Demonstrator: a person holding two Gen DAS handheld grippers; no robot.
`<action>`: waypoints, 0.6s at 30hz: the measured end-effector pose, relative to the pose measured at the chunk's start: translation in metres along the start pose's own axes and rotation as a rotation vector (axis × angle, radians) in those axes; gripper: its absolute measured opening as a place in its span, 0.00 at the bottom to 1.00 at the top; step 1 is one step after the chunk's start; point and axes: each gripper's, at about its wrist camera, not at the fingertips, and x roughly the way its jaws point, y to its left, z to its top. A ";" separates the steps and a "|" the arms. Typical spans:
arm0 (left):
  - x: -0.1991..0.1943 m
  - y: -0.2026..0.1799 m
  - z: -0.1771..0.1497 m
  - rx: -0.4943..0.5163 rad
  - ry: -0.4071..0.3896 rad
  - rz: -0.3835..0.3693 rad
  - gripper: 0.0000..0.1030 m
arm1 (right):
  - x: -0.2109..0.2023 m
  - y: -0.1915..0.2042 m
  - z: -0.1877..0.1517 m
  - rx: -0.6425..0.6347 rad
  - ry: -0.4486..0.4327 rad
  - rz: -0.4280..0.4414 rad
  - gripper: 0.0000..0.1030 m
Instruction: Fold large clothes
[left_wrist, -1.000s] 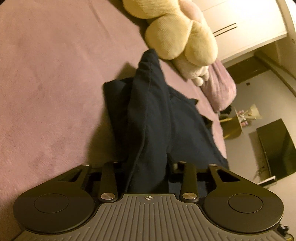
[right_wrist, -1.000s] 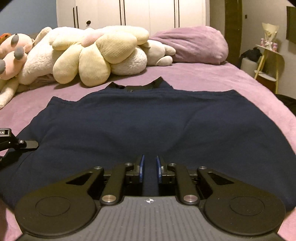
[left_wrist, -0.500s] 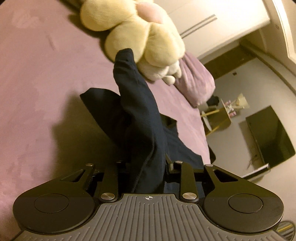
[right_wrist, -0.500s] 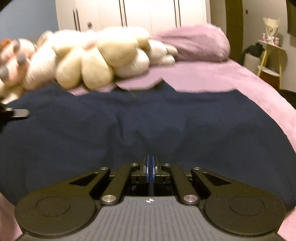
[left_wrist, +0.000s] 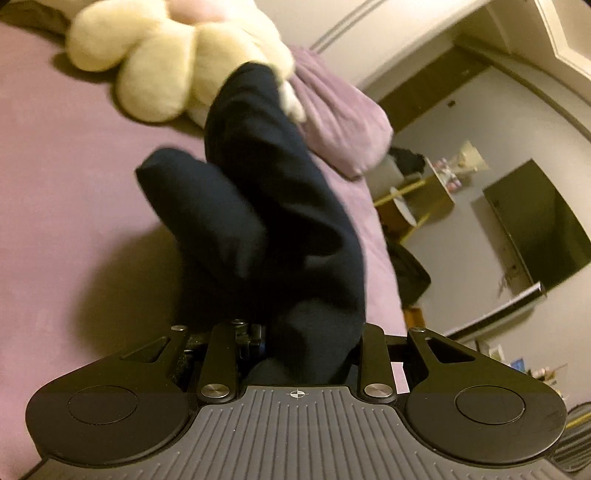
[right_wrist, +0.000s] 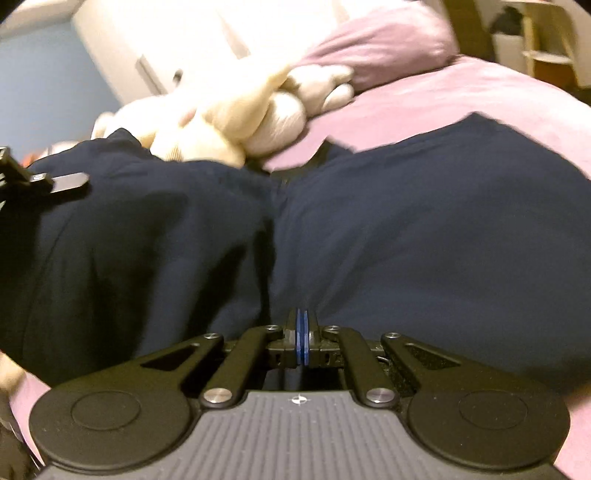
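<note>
A large dark navy garment (right_wrist: 406, 221) lies on the purple bed (right_wrist: 461, 92). My right gripper (right_wrist: 302, 332) is shut on the garment's near hem, its blue pads pressed together on the cloth. My left gripper (left_wrist: 295, 347) is shut on the garment's left edge (left_wrist: 277, 221) and holds it raised off the bed (left_wrist: 55, 184), so the cloth hangs bunched in front of the camera. The left gripper's finger (right_wrist: 62, 182) shows at the left of the right wrist view, over the lifted cloth.
Cream plush toys (right_wrist: 240, 122) (left_wrist: 155, 74) and a purple pillow (right_wrist: 376, 44) (left_wrist: 340, 122) lie at the head of the bed. A white wardrobe (right_wrist: 166, 44) stands behind. A small side table (left_wrist: 424, 199) and a dark screen (left_wrist: 535, 229) stand beside the bed.
My right gripper has closed on the hem and lifted it. My left gripper has raised its edge higher and swung it toward the middle; the left half of the garment now bunches up.
</note>
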 end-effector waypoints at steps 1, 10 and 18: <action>0.012 -0.013 -0.003 0.010 0.009 0.001 0.31 | -0.007 -0.005 0.000 0.013 -0.011 0.000 0.03; 0.142 -0.050 -0.061 0.019 0.145 -0.118 0.50 | -0.061 -0.073 0.011 0.160 -0.136 -0.062 0.04; 0.158 -0.033 -0.084 -0.011 0.132 -0.303 0.71 | -0.083 -0.116 0.001 0.245 -0.142 -0.120 0.04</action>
